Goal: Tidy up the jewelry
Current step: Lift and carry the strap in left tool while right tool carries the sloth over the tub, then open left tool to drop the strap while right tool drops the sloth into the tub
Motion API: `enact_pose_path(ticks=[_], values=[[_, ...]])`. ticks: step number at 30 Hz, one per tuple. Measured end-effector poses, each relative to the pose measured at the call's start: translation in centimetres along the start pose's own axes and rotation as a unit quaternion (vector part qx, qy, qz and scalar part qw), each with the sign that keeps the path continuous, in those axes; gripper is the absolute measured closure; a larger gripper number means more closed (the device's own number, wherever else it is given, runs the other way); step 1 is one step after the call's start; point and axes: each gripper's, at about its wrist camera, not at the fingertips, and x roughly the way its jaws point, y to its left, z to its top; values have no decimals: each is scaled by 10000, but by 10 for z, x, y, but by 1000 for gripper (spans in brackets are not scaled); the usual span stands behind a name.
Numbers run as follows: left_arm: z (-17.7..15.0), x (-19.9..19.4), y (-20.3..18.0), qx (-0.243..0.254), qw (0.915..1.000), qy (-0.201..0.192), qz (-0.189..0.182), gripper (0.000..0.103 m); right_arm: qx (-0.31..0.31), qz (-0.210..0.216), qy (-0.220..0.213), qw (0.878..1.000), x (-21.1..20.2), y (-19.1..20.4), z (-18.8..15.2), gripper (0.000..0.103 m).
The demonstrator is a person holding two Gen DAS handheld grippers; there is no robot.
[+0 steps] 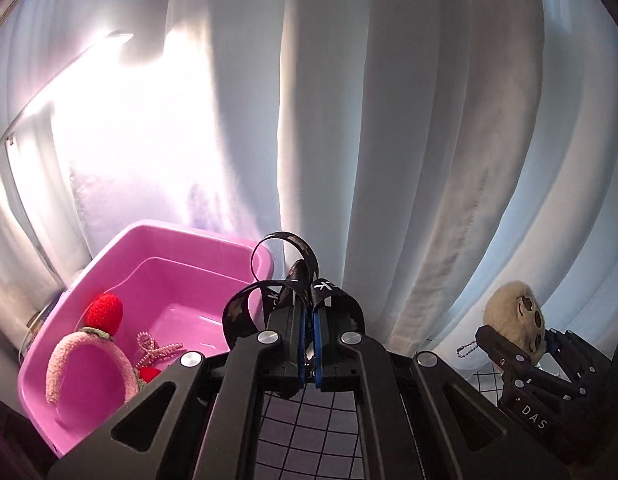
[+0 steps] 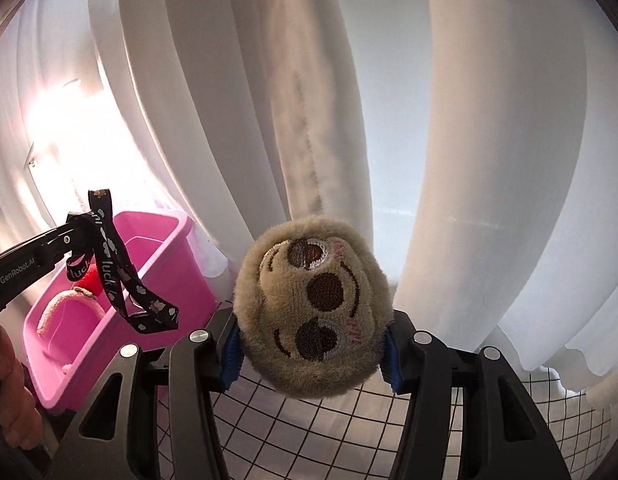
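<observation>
On my left wrist camera the left gripper (image 1: 309, 334) has its blue pads (image 1: 317, 344) pressed nearly together on a black printed strap (image 1: 305, 280); the strap loops up above the fingertips and a second loop hangs to the left of them; in the right wrist view the same strap (image 2: 113, 264) dangles from the fingertips in front of the pink tub, with the word "luck" printed along it. The pink tub (image 1: 213, 240) sits to the left and just beyond my left gripper, against the white curtain (image 1: 389, 120); inside it I see a fuzzy pink headband (image 1: 65, 356) leaning at the near left wall, a red knitted ball (image 1: 105, 314) at its top, and a beaded bow clip (image 1: 157, 350) lying on the tub floor beside it.

My right gripper (image 2: 311, 354) is clamped on a round plush sloth face (image 2: 313, 308), blue pads (image 2: 231, 356) pressing in on both sides; the face is turned sideways; from the left camera I can see a small ball chain (image 1: 467, 350) hanging from the plush. Both grippers hang above a white cloth with a black grid (image 2: 349, 432).
</observation>
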Motion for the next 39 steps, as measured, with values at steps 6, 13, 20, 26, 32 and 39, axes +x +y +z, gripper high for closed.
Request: enact_pose_path(ticks=[6, 13, 20, 26, 32, 39], values=[[27, -23, 43, -188, 9989, -185, 379, 100, -380, 459, -239, 9979, 1, 55, 41, 51], [31, -37, 107, -565, 9941, -205, 904, 100, -887, 1069, -231, 9900, 21, 130, 67, 51], [18, -30, 170, -910, 9868, 44, 1337, 100, -1209, 1553, 108, 9804, 60, 199, 67, 51], [-22, 7, 201, -1203, 9801, 643, 1440, 100, -1435, 1568, 793, 9739, 116, 236, 45, 51], [-50, 33, 209, -1336, 9755, 1112, 1346, 98, -1526, 1384, 1294, 9700, 158, 257, 29, 51], [-63, 45, 220, -1511, 9699, 1392, 1309, 85, -1542, 1223, 1576, 9677, 182, 277, 19, 44]])
